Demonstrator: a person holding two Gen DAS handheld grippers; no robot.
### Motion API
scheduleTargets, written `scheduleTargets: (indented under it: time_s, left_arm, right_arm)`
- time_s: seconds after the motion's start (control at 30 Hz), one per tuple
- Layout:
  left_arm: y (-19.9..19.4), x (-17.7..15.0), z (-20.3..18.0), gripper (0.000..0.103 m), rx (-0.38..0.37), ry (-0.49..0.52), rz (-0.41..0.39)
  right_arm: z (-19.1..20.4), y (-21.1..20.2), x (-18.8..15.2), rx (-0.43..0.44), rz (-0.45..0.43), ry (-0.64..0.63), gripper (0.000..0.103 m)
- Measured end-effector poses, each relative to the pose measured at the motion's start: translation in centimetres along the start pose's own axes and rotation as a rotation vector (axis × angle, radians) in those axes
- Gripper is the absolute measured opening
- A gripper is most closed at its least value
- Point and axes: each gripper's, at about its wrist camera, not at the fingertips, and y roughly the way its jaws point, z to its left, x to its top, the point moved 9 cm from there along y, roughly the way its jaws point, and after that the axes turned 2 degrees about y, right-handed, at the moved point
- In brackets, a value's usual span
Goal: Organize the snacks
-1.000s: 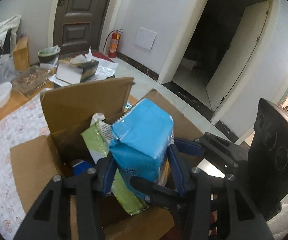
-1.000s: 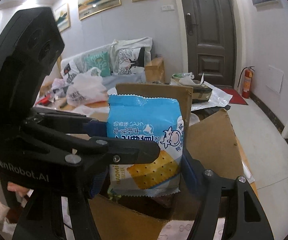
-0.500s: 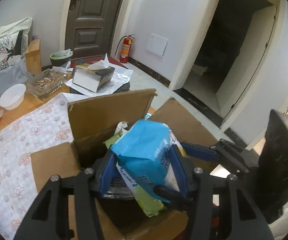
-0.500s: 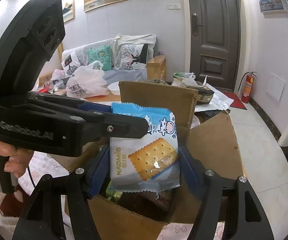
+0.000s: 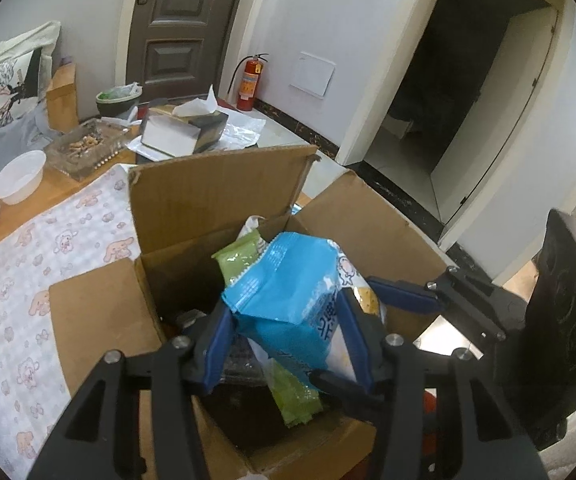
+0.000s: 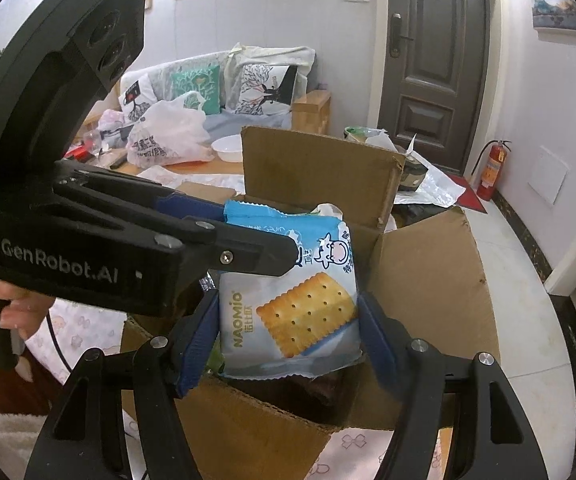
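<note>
A blue and white cracker packet (image 5: pixel 292 300) (image 6: pixel 296 304) stands partly inside an open cardboard box (image 5: pixel 207 200) (image 6: pixel 420 280). My left gripper (image 5: pixel 283 336) is shut on its upper end, and it also shows in the right wrist view (image 6: pixel 223 236). My right gripper (image 6: pixel 288 336) is shut on the packet's lower half from the opposite side, and it also shows in the left wrist view (image 5: pixel 404 296). A green snack packet (image 5: pixel 243 252) and dark packets lie in the box beneath.
The box stands on a table with a patterned cloth (image 5: pixel 27 248). Behind it are a white bowl (image 5: pixel 17 176), a glass tray (image 5: pixel 83 148), a tissue box (image 5: pixel 185 130) and a plastic bag (image 6: pixel 167 136). A sofa with cushions (image 6: pixel 223 88) is beyond.
Both grippers have lowered the cracker packet deeper into the box, and it has tilted. Both cameras now look more steeply down.
</note>
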Motion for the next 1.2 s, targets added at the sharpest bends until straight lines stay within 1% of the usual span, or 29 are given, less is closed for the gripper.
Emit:
scheduleTargets:
  time_s: [0.07, 0.13, 0.27, 0.33, 0.4, 0.47, 0.53, 0.57, 0.6, 0.77, 0.8, 0.87, 0.93, 1.03, 1.2]
  left_arm:
    - [-0.5, 0.0, 0.2, 0.049, 0.007, -0.010, -0.013]
    - [-1.2, 0.2, 0.6, 0.053, 0.031, -0.015, -0.030]
    - [-3.4, 0.9, 1.2, 0.070, 0.046, -0.023, -0.093]
    - [-4.6, 1.1, 1.4, 0.072, 0.068, -0.016, -0.124]
    - [-6.1, 1.2, 1.6, 0.080, 0.112, -0.004, -0.161]
    - [-7.5, 1.2, 1.6, 0.083, 0.151, 0.000, -0.196]
    - [-8.8, 0.9, 1.9, 0.086, 0.194, -0.001, -0.224]
    - [-9.7, 0.7, 2.0, 0.089, 0.221, -0.003, -0.241]
    - [-10.5, 0.5, 2.2, 0.091, 0.248, -0.005, -0.266]
    - [-13.8, -1.0, 2.8, 0.092, 0.332, -0.022, -0.372]
    - [-14.2, -1.4, 3.0, 0.092, 0.348, -0.029, -0.394]
    - [-14.6, -2.2, 3.3, 0.092, 0.372, -0.031, -0.414]
    - [-15.0, -3.1, 3.4, 0.092, 0.377, -0.031, -0.431]
    - [-15.8, -4.2, 4.1, 0.092, 0.407, -0.040, -0.454]
    - [-16.4, -4.9, 4.4, 0.092, 0.424, -0.046, -0.466]
  right_arm:
    - [0.1, -0.2, 0.1, 0.011, -0.004, 0.006, 0.068]
    - [0.0, -0.4, 0.2, 0.006, -0.009, 0.009, 0.072]
    - [-0.3, -0.9, 0.6, 0.000, -0.024, 0.019, 0.075]
    - [-0.3, -1.4, 0.9, -0.004, -0.036, 0.021, 0.076]
    - [-0.2, -1.9, 1.2, -0.003, -0.052, 0.022, 0.078]
    - [-0.2, -2.6, 1.6, -0.001, -0.074, 0.025, 0.080]
    - [0.0, -3.7, 2.3, 0.002, -0.121, 0.026, 0.083]
    - [0.1, -4.3, 2.7, 0.007, -0.146, 0.025, 0.084]
    - [0.2, -4.8, 3.0, 0.010, -0.168, 0.024, 0.087]
    - [1.9, -8.0, 4.6, 0.009, -0.311, -0.003, 0.102]
    - [2.2, -8.4, 4.7, 0.005, -0.328, -0.003, 0.103]
    - [2.8, -9.1, 4.5, -0.005, -0.362, 0.015, 0.103]
    - [3.1, -9.7, 4.1, -0.001, -0.394, 0.037, 0.103]
    - [3.4, -10.1, 3.5, 0.016, -0.408, 0.060, 0.103]
    - [3.7, -9.9, 3.2, 0.015, -0.399, 0.063, 0.103]
